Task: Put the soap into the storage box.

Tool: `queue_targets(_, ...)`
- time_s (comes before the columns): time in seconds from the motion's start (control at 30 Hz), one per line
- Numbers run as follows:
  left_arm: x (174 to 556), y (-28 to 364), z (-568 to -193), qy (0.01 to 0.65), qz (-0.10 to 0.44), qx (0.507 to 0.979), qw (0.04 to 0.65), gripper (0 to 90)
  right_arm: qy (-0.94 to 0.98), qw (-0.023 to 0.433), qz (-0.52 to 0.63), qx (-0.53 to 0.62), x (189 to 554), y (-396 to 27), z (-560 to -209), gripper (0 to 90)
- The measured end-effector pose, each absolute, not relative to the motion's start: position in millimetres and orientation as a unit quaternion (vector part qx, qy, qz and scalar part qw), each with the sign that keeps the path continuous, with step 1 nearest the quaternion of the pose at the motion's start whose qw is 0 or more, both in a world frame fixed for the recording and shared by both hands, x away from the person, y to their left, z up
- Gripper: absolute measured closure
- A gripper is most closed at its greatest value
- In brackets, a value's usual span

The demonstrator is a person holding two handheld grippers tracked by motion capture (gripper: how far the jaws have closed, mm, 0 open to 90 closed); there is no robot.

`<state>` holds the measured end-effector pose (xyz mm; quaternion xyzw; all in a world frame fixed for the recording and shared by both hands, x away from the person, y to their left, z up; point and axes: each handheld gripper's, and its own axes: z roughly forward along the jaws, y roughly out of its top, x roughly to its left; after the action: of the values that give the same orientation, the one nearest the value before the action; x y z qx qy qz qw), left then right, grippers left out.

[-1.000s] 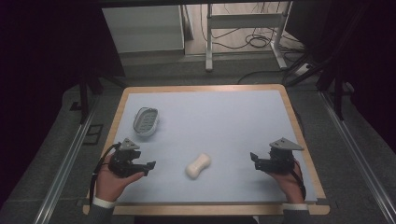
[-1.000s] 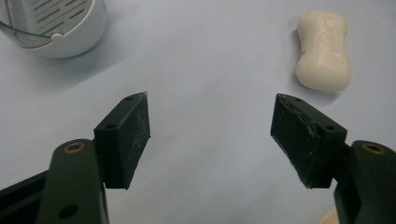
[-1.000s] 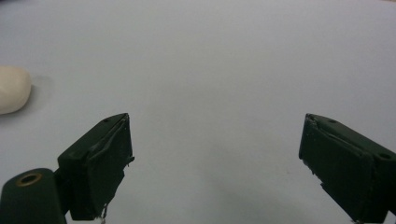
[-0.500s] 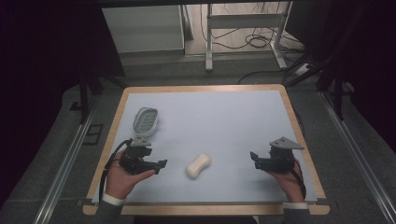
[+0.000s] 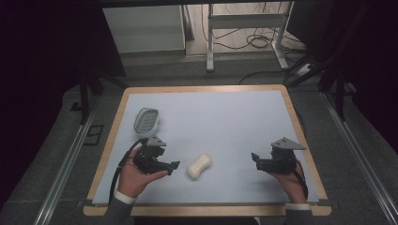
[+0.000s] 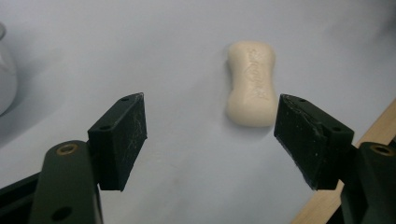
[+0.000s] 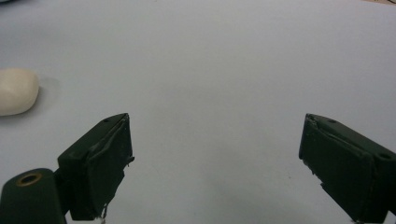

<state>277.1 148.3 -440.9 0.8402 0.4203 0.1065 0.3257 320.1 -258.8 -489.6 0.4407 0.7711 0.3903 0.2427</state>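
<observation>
At the left of the high view a pale oval soap dish (image 5: 146,121) sits on the light blue table top (image 5: 225,117), near the wooden left edge; nothing can be made out inside it. In the left gripper view just a curved pale sliver of it (image 6: 5,79) enters at the left border. Just below the dish, the left gripper (image 5: 172,167) points toward the bar of soap (image 5: 199,166) and stops just short of it. Its jaws have just been opening and now stand wide, with nothing between the pads. The left gripper view (image 6: 210,140) brings the cream, waisted bar (image 6: 251,84) up close, lying flat on the table beyond the jaw tips. It has raised lettering along its top, too soft to read. That lettering is lost in the high view. Well apart at the right, the right gripper (image 5: 256,159) rests low over the table, jaws spread wide and empty (image 7: 215,158). Its own view catches one rounded end of the soap (image 7: 16,91) at the left border.
</observation>
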Motion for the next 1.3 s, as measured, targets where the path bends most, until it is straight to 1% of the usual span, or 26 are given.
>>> queue_targets(0.3, 284.1, 121.7, -438.4, 0.400, 0.095, 0.853, 0.321, 25.6, 0.771, 0.244, 0.391, 0.440, 319.7, -261.0, -487.8, 9.7)
queue_targets(0.67, 295.6, 94.0, -453.0, 0.389, 0.070, 0.870, 0.296, 26.9, 0.772, 0.241, 0.395, 0.435, 318.2, -260.0, -485.8, 9.6)
queue_targets(1.03, 308.5, 66.1, -469.3, 0.369, 0.050, 0.886, 0.277, 31.7, 0.777, 0.239, 0.392, 0.431, 318.8, -259.3, -487.5, 9.6)
queue_targets(1.3, 320.7, 57.5, -484.9, 0.372, 0.030, 0.893, 0.251, 34.8, 0.777, 0.239, 0.390, 0.433, 319.3, -259.3, -488.3, 9.6)
